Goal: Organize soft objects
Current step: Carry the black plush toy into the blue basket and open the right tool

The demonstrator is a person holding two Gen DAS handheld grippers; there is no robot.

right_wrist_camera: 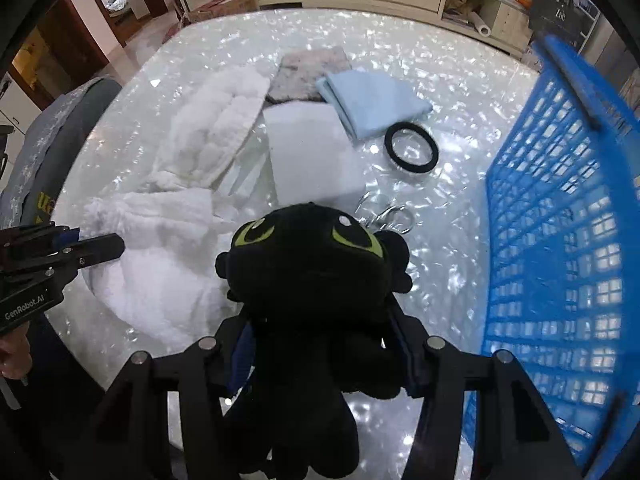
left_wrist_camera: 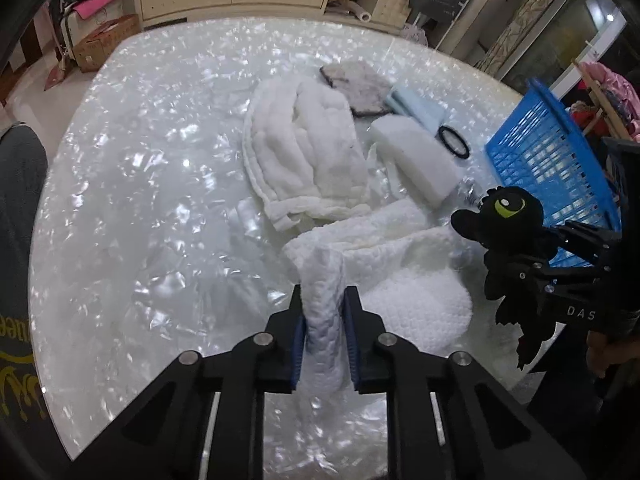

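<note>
My left gripper (left_wrist_camera: 323, 300) is shut on a fold of a white waffle towel (left_wrist_camera: 400, 264) that lies on the near part of the table; it also shows in the right wrist view (right_wrist_camera: 160, 280). My right gripper (right_wrist_camera: 320, 320) is shut on a black dragon plush (right_wrist_camera: 312, 272) with green eyes, held above the table next to the blue basket (right_wrist_camera: 560, 240). The plush (left_wrist_camera: 504, 232) and basket (left_wrist_camera: 548, 160) show at the right of the left wrist view.
On the pearly round table (left_wrist_camera: 140, 200) lie a white quilted cloth (left_wrist_camera: 304, 152), a grey mat (left_wrist_camera: 360, 88), a light blue cloth (right_wrist_camera: 372, 100), a white foam block (right_wrist_camera: 312, 152), a black ring (right_wrist_camera: 412, 148) and metal key rings (right_wrist_camera: 384, 212). Cabinets stand behind.
</note>
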